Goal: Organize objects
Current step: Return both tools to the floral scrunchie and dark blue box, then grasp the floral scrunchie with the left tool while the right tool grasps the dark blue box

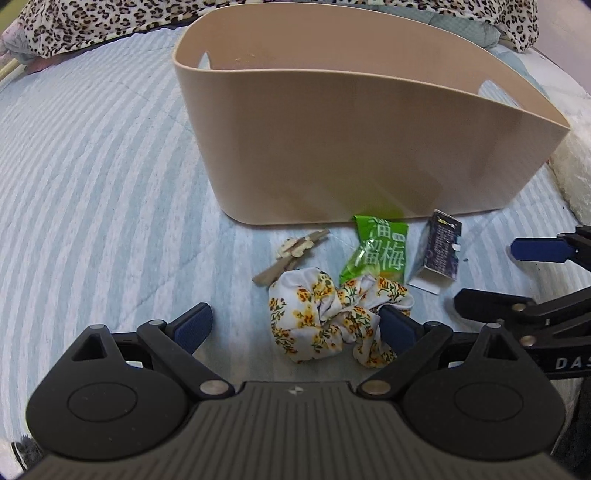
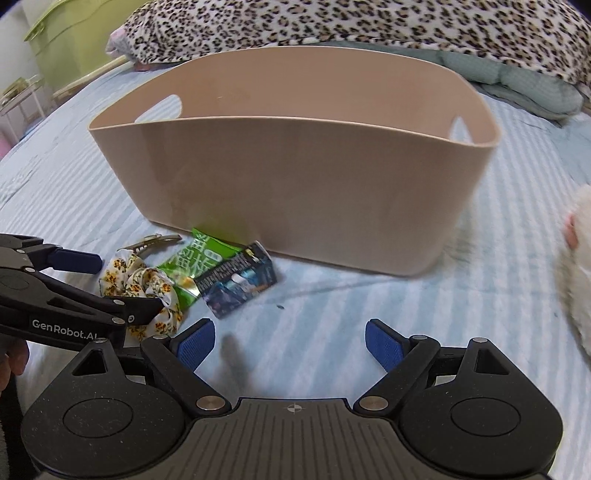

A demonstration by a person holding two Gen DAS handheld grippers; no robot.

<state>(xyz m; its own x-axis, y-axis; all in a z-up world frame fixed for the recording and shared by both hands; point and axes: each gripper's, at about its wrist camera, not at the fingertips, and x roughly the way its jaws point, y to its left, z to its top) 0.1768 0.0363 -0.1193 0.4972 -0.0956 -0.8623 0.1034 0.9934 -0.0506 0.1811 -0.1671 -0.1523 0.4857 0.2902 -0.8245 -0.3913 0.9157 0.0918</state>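
**Both grippers spread wide, clutter lying loose in front of the bin**

Right now nothing is gripped. Left gripper [image 1: 297,328] has its jaws wide apart, low over the bedcover. Its right blue pad [image 1: 397,325] touches or slightly overlaps the edge of the white fabric scrunchie with yellow flowers [image 1: 325,317]; the left pad sits well apart from it. The scrunchie lies between the fingers, nearer the right one, flat on the striped pale-blue quilted bedcover [image 1: 92,184].

Right gripper [image 2: 290,345] is also spread wide, with only bare bedcover between its pads. It sits to the right of the item cluster.

Item layout, from the left wrist view:
- Green plastic snack packet with white Chinese lettering [image 1: 375,247]: just beyond the scrunchie, lower edge touching or overlapped by it, top end near the bin wall.
- Small dark printed cardboard box [image 1: 439,251]: just right of the packet, tilted, white flap end toward the camera. In the right wrist view it lies partly over the packet's edge.
- Tan hair clip with a pale flower-shaped ornament [image 1: 291,254]: left of the packet, beside the scrunchie's far side.

Large beige plastic oval storage bin with cut-out handles [image 1: 369,147] stands upright just behind the cluster. The visible part of its inside shows no objects.

Leopard-print blanket [image 2: 369,29] is bunched at the far end of the bed. A fluffy white item [image 2: 578,266] sits at the right edge; can't tell what it is.
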